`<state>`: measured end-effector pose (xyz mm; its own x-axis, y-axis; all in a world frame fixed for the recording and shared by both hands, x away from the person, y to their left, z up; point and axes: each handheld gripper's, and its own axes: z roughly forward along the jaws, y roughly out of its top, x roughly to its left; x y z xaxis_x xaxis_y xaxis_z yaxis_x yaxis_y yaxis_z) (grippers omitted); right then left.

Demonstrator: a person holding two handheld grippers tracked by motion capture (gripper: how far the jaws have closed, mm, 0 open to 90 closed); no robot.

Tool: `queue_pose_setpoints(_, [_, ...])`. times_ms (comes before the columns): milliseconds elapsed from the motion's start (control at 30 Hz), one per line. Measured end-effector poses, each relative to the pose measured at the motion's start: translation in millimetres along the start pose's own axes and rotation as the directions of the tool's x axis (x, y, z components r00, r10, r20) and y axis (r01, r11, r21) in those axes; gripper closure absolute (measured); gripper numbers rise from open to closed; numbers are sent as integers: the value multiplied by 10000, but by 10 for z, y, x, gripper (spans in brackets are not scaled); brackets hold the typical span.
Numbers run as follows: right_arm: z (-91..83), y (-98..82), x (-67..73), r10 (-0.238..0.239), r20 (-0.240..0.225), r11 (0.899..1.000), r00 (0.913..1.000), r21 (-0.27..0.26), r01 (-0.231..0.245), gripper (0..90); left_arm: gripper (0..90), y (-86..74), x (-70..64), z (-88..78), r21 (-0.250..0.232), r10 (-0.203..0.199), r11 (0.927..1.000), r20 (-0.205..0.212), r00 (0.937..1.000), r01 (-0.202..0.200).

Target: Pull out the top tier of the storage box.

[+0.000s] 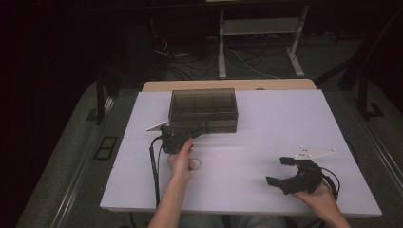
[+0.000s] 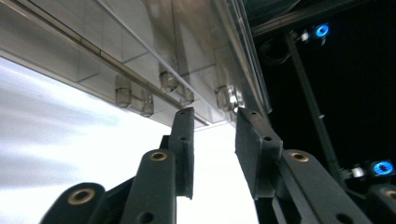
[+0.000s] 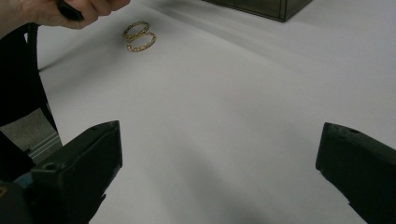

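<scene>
A smoky clear plastic box (image 1: pixel 203 107) with inner compartments stands closed at the back middle of the white table (image 1: pixel 285 123). My left gripper (image 1: pixel 196 129) lies against its front edge. In the left gripper view the box (image 2: pixel 140 42) looms close, and the left gripper (image 2: pixel 215 114) has a narrow gap between its jaws, with the tips just below a small clear latch (image 2: pixel 229 98) and nothing pressed between the pads. Two gold rings (image 1: pixel 196 164) lie beside the left hand, and the rings (image 3: pixel 139 36) touch each other. My right gripper (image 1: pixel 278 171) rests near the front right, where the right gripper (image 3: pixel 219 140) stands wide open over bare table.
The box's corner (image 3: pixel 261 7) shows at the far edge of the right gripper view. The left gripper's black cable (image 1: pixel 154 166) trails toward the front edge. Beyond the table are floor cables (image 1: pixel 190 61) and a white frame's legs (image 1: pixel 294 52).
</scene>
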<state>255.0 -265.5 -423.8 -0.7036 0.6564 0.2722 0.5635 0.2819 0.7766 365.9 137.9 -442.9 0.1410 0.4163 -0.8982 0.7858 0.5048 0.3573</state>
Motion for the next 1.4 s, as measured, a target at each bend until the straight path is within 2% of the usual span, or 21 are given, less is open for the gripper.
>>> queue_pose_setpoints(133, [1, -1, 1, -18, 7, 10000, 10000, 1, 18, 0, 610, -24, -40, -18, 319, 505, 9983, -275, 9983, -496])
queue_pose_setpoints(267, [-2, -2, 0, 11, 14, 10000, 10000, 1, -11, 0, 588, -46, -105, -44, 610, 1102, 9923, -412, 9931, -1076])
queue_pose_setpoints(367, [-2, -2, -1, 0, 18, 10000, 10000, -5, 0, 0, 571, -54, -174, -58, 873, 1661, 9830, -518, 9847, -1612])
queue_pose_setpoints(433, [-5, -2, -2, 39, 33, 10000, 10000, -15, -39, 0, 555, -52, -214, -67, 1057, 2056, 9741, -472, 9775, -1998])
queue_pose_setpoints(500, [-7, -3, -12, 17, 32, 10000, 10000, -11, -17, 0, 532, -53, -266, -76, 1179, 2485, 9633, -531, 9672, -2410])
queue_pose_setpoints(533, [-7, -3, -17, 15, 33, 10000, 10000, -10, -15, 0, 516, -55, -298, -82, 1269, 2759, 9554, -621, 9592, -2666])
queue_pose_setpoints(600, [-8, -2, -22, 16, 36, 10000, 10000, 1, -16, 0, 464, -60, -359, -87, 1420, 3342, 9363, -792, 9392, -3212])
queue_pose_setpoints(667, [-6, -2, -24, 27, 35, 10000, 10000, -4, -26, 0, 400, -64, -407, -101, 1553, 3771, 9186, -698, 9236, -3633])
queue_pose_setpoints(767, [-4, -2, -26, 23, 49, 10000, 10000, 3, -23, 0, 328, -49, -458, -104, 1809, 4192, 8969, -570, 9061, -4036])
queue_pose_setpoints(867, [-5, -2, -27, 50, 63, 10000, 10000, -5, -50, 0, 263, -24, -512, -105, 2041, 4647, 8717, -558, 8837, -4455])
queue_pose_setpoints(967, [-7, -3, -27, 52, 82, 10000, 10000, 0, -52, 0, 221, 12, -587, -105, 2288, 5209, 8371, -555, 8518, -4970])
queue_pose_setpoints(1133, [-8, -6, -27, -3, 65, 10000, 10000, 19, 3, 0, 141, 87, -683, -117, 2486, 5727, 7968, -198, 8195, -5508])
queue_pose_setpoints(1200, [-8, -6, -27, -9, 62, 10000, 10000, 25, 9, 0, 125, 115, -725, -117, 2632, 5979, 7743, -62, 8016, -5755])
queue_pose_setpoints(1233, [-8, -6, -27, -13, 62, 10000, 10000, 28, 13, 0, 125, 132, -746, -118, 2718, 6122, 7603, 40, 7907, -5900])
queue_pose_setpoints(1300, [-8, -6, -26, -12, 59, 10000, 10000, 28, 12, 0, 125, 170, -781, -114, 2827, 6303, 7402, 243, 7759, -6101])
queue_pose_setpoints(1333, [-7, -7, -27, -11, 60, 10000, 10000, 30, 10, 0, 125, 188, -799, -108, 2895, 6362, 7320, 331, 7708, -6167])
queue_pose_setpoints(1400, [-8, -7, -26, -17, 57, 10000, 10000, 30, 16, 0, 120, 225, -837, -96, 3092, 6634, 7019, 443, 7470, -6417])
